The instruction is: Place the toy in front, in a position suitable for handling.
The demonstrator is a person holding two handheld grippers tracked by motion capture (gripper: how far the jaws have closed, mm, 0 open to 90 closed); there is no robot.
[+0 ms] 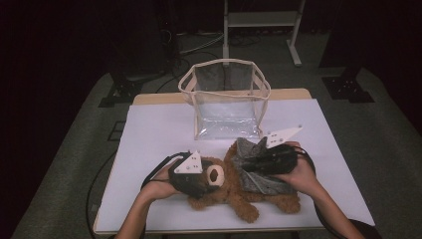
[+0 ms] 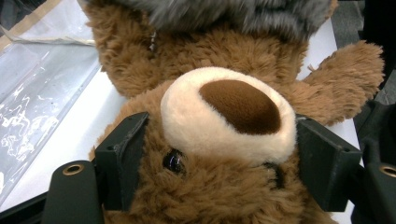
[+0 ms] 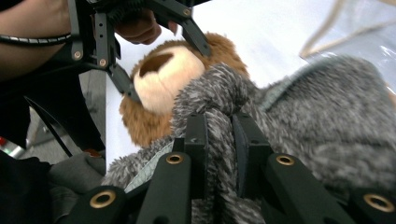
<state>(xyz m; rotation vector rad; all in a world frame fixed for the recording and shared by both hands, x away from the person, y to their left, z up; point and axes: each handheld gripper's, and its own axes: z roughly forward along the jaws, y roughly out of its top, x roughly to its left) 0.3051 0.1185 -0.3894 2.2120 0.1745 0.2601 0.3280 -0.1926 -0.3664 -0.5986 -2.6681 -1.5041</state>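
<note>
Left tool point(image 1: 201, 175) sits at the bear's point(image 1: 234, 191) head in the high view, at about 7 o'clock on the bench point(image 1: 149, 134), jaws to either side of the face. Right tool point(image 1: 254, 167) lies at 3 o'clock of it, clamped on the grey vest point(image 1: 259, 172) over the bear's chest. A clear bag point(image 1: 226, 99) stands open at 12 o'clock, near but apart.

Left gripper view: its jaws bracket the bear's head point(image 2: 219, 140), one at 9 o'clock by the eye, one at 3 o'clock beside the muzzle point(image 2: 229, 114). They touch the fur; whether they press firmly I cannot tell. I would squeeze enough to pin the head flat and grip below the muzzle, on the firmer stuffing, so the plush does not roll.

Right gripper view: the right tool point(image 3: 219, 140) has its jaws together on a ridge of the vest point(image 3: 299, 121), with the bear's muzzle point(image 3: 168, 79) at 11 o'clock inside the left tool point(image 3: 161, 60). The step looks like working the vest along the body. Pull slowly away from the head, keep the fold deep in the jaws, and watch that the fabric does not snag on an arm.
</note>
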